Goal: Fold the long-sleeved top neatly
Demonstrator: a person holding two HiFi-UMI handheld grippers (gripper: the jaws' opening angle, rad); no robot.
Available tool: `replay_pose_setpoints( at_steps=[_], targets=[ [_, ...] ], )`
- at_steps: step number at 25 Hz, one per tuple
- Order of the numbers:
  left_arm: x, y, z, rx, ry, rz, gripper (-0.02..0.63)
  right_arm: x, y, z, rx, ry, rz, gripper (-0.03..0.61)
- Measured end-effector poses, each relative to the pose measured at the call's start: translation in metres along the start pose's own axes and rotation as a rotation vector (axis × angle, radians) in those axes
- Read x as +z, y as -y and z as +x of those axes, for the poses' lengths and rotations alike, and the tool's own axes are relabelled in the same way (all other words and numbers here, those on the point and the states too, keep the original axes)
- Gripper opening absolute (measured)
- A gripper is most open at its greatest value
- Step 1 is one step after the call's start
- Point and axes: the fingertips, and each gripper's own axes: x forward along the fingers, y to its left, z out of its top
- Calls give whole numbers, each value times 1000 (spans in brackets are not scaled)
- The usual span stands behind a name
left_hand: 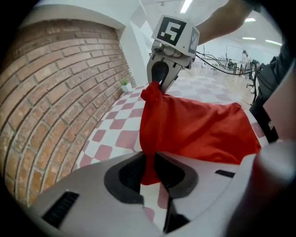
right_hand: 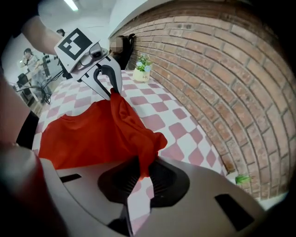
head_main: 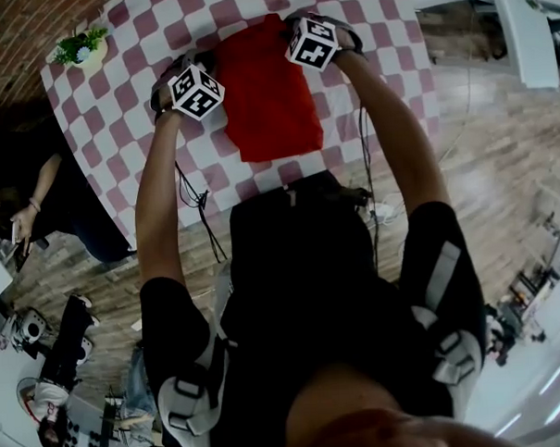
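The head view looks steeply down from above the person, past a dark torso and both outstretched arms, to the red-and-white checked counter [head_main: 383,37] at the frame's top. It is the farthest camera and takes in the whole red fabric top [head_main: 265,89].

The left gripper view rides on the left hand-held gripper [left_hand: 150,169], low and close, facing along its jaws towards the right hand-held gripper [left_hand: 157,84], with the red brick wall [left_hand: 60,102] at its left. The right gripper view faces back the opposite way, wall at its right.

All three share the counter, top and wall. The head and right gripper views share a small potted green plant [head_main: 82,46].
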Motion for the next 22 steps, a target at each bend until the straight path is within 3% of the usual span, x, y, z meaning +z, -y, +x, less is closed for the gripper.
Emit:
replay_pose_setpoints(
  at_steps=[5, 11, 22],
  targets=[
    [16, 2, -27, 120, 30, 78, 74, 0, -2, -28, -123, 40, -58, 52],
    [28, 23, -60, 197, 42, 96, 74, -3, -21, -64, -199, 107, -80, 52],
    [35, 112, -124, 232, 36, 170, 74, -25, -105, -134, -237, 212, -145, 52]
  ],
)
